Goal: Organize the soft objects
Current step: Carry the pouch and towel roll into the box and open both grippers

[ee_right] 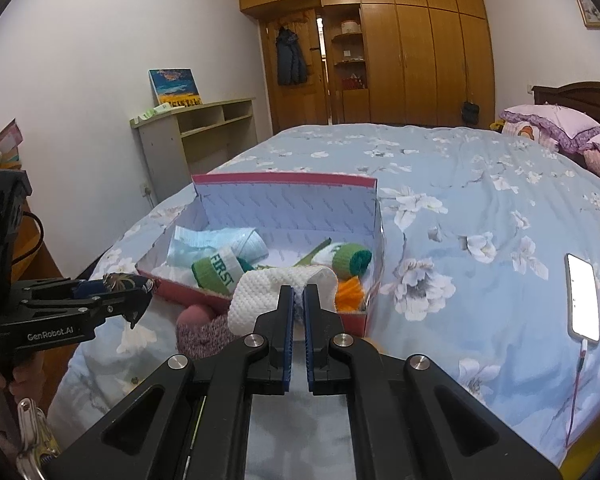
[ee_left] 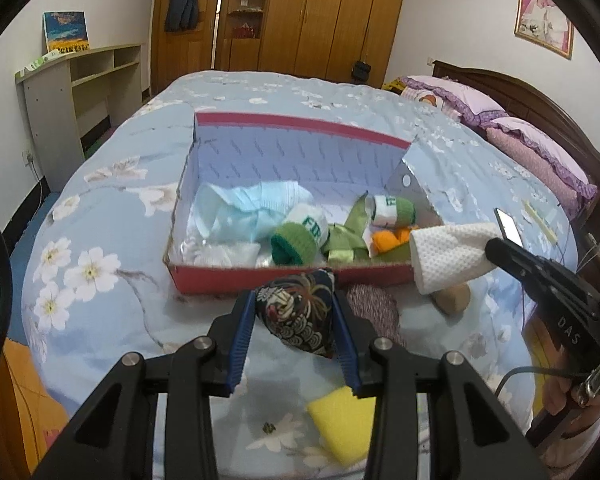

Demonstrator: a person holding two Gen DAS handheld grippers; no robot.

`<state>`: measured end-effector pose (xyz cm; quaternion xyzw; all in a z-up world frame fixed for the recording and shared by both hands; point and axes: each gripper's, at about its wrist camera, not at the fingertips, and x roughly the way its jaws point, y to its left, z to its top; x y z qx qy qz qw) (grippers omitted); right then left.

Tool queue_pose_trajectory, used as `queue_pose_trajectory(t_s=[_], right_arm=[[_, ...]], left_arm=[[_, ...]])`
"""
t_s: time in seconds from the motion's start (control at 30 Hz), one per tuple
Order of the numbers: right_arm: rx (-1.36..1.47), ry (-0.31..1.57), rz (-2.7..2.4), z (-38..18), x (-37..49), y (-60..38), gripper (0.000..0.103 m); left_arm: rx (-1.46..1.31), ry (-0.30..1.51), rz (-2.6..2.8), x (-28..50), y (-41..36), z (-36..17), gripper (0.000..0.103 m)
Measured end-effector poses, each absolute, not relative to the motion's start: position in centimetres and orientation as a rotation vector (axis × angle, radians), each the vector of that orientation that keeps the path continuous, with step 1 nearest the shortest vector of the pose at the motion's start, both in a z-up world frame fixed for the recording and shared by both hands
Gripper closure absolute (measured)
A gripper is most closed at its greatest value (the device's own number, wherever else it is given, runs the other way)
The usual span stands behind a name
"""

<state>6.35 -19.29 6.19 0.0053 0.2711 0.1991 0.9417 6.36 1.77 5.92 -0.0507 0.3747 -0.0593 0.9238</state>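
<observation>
Blue pads on the left gripper (ee_left: 296, 320) squeeze a dark patterned beanbag (ee_left: 298, 316) from both sides. The beanbag hangs a little above the bed (ee_left: 100, 240), just in front of the red box (ee_left: 288, 276). From the right wrist camera this gripper comes in from the left, held flat, and only a bit of the beanbag peeks out at its tip.

The right gripper (ee_right: 299, 300) has its pads pressed close together on a white bumpy cloth (ee_right: 284, 292). The cloth is held up at the near right corner of the box (part of it over the box edge). In the left wrist view the cloth sticks out like a cone from the black gripper on the right.

Inside the box lie a light blue cloth (ee_left: 248, 212), two rolled green and white socks (ee_left: 300, 240), a green ribbon (ee_left: 344, 240) and something orange (ee_left: 388, 240). The white cloth hides most of the orange thing, so I cannot tell what it is.

A purple knitted thing (ee_left: 370, 308) lies on the bed near the box, partly behind the left gripper. A tan round thing (ee_left: 454, 298) sits under the white cloth, half hidden. A yellow sponge (ee_left: 344, 428) lies low down, cut off by the gripper's arms. A lit phone (ee_right: 584, 296) lies on the bed, well apart to the right.
</observation>
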Motion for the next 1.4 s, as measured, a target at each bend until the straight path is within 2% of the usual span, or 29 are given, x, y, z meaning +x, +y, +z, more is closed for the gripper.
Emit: queue_pose_trajectory(t_s=[0.57, 1.4], right_arm=[[0.023, 0.522, 0.425, 7.9, 10.0, -17.9, 0.097], [0.050, 0.560, 0.416, 6.3, 17.7, -15.0, 0.097]], left_arm=[[-0.094, 0.720, -0.066, 11.9, 3.1, 7.8, 0.063], [-0.067, 0.736, 0.008, 21.2, 4.1, 5.8, 0.063]])
